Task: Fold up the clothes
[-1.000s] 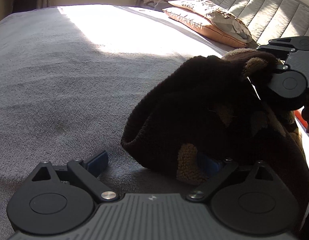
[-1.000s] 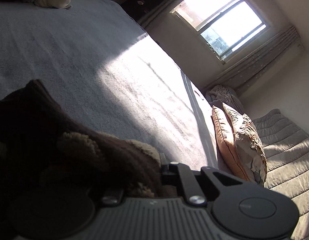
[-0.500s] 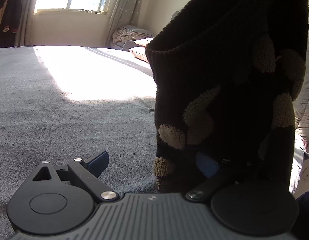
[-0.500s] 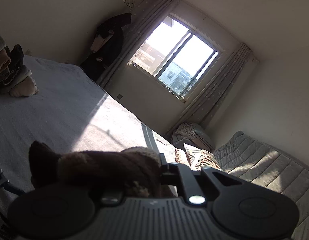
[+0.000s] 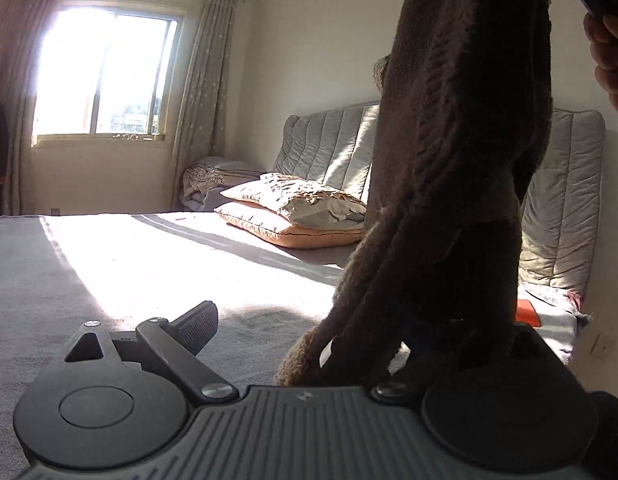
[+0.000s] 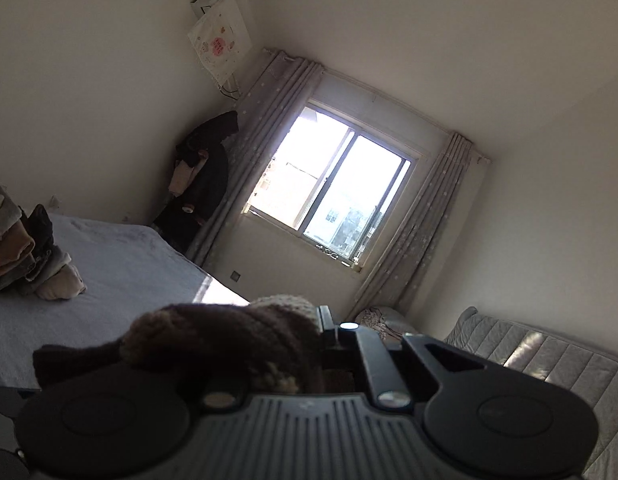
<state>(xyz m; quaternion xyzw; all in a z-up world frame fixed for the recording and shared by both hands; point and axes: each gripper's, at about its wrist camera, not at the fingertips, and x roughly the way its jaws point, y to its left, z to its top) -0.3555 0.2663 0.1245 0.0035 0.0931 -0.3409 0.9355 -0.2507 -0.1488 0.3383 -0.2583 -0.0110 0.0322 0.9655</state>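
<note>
A dark brown knitted sweater (image 5: 461, 160) with tan fleecy patches hangs down from the top right of the left wrist view, clear of the grey bed (image 5: 109, 272). Its lower end drapes over the right finger of my left gripper (image 5: 309, 328), which stands open. That gripper's left finger (image 5: 197, 322) is bare and its right finger is hidden by the cloth. In the right wrist view the sweater (image 6: 213, 344) is bunched in my right gripper (image 6: 281, 332), which is shut on it. A hand (image 5: 609, 48) shows at the upper right edge.
Two pillows (image 5: 297, 216) lie against a grey quilted headboard (image 5: 337, 148). A stack of folded clothes (image 6: 17, 248) sits on the far left of the bed. A dark coat (image 6: 205, 184) hangs beside the window (image 6: 333, 204).
The right gripper has risen with the sweater, lifting it off the bed until it hangs long. Both cameras have tilted up from the bed toward the window and walls.
</note>
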